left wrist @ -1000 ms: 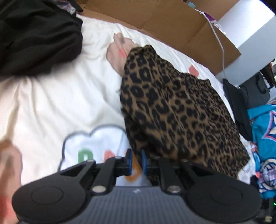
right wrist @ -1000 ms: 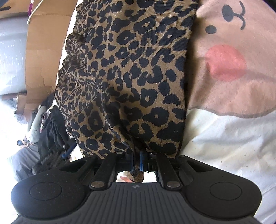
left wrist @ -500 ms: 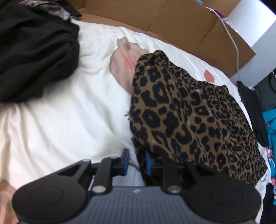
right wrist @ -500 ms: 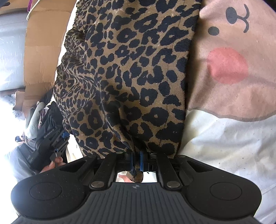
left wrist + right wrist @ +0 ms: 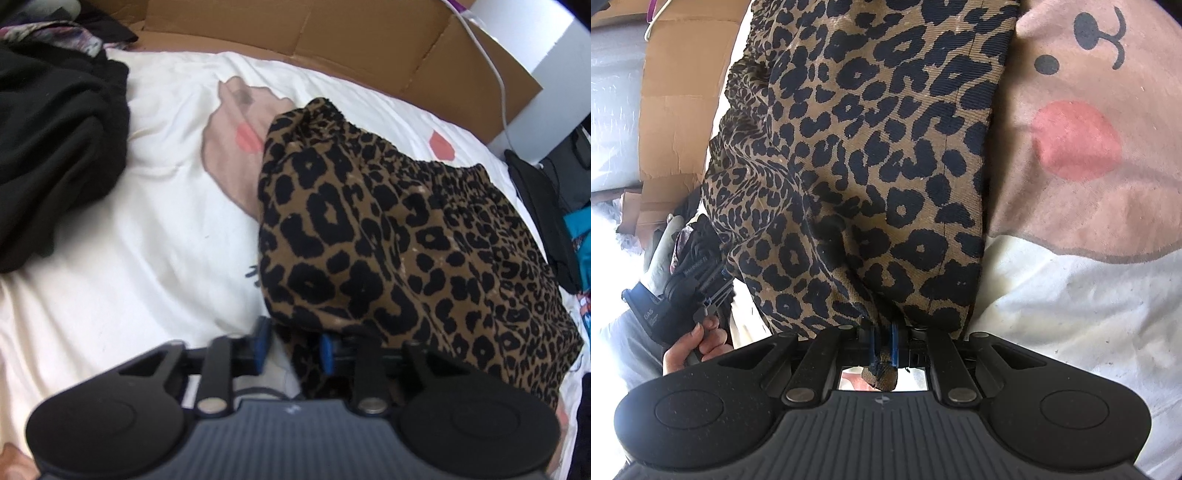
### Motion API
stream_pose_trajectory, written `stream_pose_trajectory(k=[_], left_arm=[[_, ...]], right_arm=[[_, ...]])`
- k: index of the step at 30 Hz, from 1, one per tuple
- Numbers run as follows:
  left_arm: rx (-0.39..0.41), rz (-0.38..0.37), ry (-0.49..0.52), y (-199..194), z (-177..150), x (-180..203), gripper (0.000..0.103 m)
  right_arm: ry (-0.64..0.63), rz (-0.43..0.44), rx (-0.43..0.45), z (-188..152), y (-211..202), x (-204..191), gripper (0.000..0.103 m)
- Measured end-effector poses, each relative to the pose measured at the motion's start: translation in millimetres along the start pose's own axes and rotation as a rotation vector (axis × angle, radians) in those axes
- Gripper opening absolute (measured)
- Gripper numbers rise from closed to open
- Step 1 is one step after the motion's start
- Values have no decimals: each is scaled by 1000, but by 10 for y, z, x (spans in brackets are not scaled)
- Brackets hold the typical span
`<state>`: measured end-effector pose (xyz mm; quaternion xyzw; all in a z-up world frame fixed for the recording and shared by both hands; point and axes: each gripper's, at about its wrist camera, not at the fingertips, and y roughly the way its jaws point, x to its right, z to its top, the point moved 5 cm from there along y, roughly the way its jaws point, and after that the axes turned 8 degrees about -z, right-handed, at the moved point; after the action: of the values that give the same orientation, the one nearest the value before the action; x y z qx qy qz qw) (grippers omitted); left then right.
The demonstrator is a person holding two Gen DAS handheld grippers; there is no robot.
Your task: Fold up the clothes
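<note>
A leopard-print garment lies crumpled on a white printed bed sheet. My left gripper is at the garment's near edge. Its jaws are closing but still stand apart, with a fold of the cloth between them, close to the right pad and clear of the left one. In the right wrist view the same garment stretches away from my right gripper, which is shut on a bunched corner of it. That view also shows the left gripper at the far left, held by a hand.
A heap of black clothes covers the bed's left side. Flattened cardboard lines the far edge, with a white cable over it. A black bag and a teal garment lie at the right.
My left gripper has slid across the sheet to the leopard garment, and the cloth's edge now lies between its jaws. It and its hand have come into the right wrist view. The right gripper has kept still.
</note>
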<state>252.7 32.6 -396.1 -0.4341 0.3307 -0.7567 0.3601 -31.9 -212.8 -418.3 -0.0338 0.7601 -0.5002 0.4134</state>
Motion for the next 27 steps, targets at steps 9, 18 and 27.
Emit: stream_pose_trajectory(k=[9, 18, 27], left_arm=[[78, 15, -12, -628, -176, -32, 1], [193, 10, -47, -1388, -359, 179, 1], [289, 50, -126, -1798, -590, 242, 1]], right_arm=[[-5, 2, 18, -18, -46, -22, 6], [-9, -10, 25, -29, -56, -56, 6], [5, -14, 37, -22, -86, -65, 6]])
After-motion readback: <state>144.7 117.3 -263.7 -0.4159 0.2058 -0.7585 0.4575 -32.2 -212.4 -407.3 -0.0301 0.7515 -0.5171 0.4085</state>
